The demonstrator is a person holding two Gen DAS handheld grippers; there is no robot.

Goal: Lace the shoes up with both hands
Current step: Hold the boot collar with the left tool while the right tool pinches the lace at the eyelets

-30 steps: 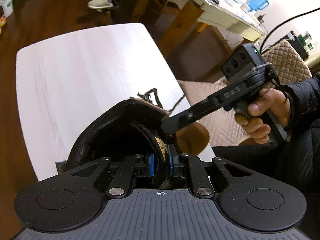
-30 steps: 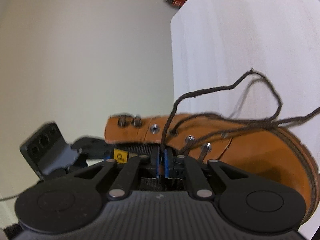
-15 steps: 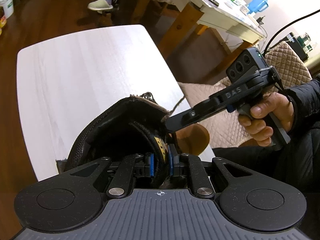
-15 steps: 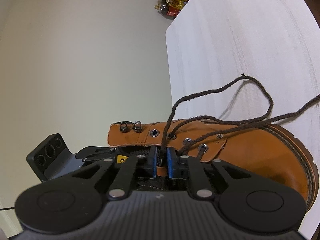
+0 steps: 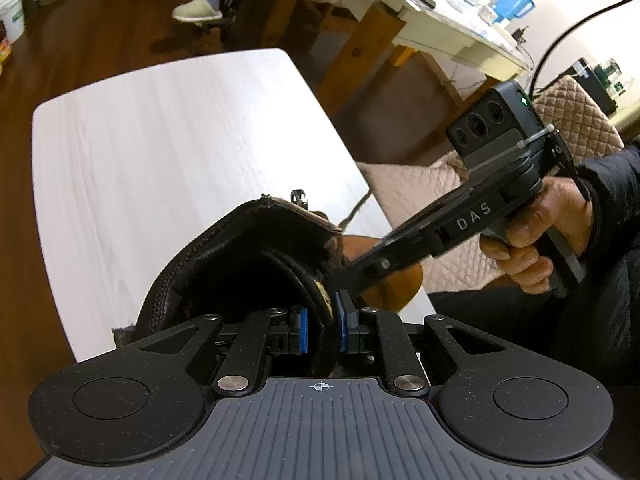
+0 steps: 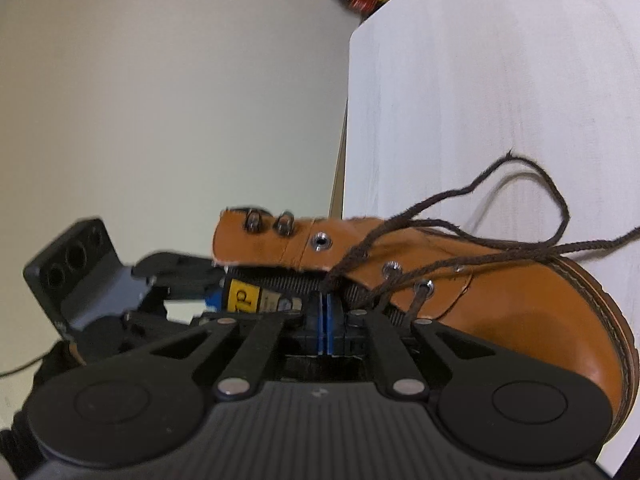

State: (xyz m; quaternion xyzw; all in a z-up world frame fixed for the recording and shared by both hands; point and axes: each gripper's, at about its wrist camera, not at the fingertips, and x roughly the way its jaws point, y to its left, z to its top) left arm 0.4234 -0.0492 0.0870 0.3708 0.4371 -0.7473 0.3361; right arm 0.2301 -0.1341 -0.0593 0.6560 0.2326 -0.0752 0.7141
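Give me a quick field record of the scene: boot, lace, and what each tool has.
boot: tan leather boot, lying on the white table
lace: dark brown lace, threaded through lower eyelets, loose loop and ends trailing over the table
top hooks: two metal hooks near the collar, no lace on them
left tool: shut on the boot's tongue
right tool: shut on the lace where it leaves the boot

I count one brown boot (image 6: 500, 300), one dark lace (image 6: 460, 236), one white table (image 5: 160, 152), and my two grippers (image 5: 322, 326) (image 6: 323, 318)
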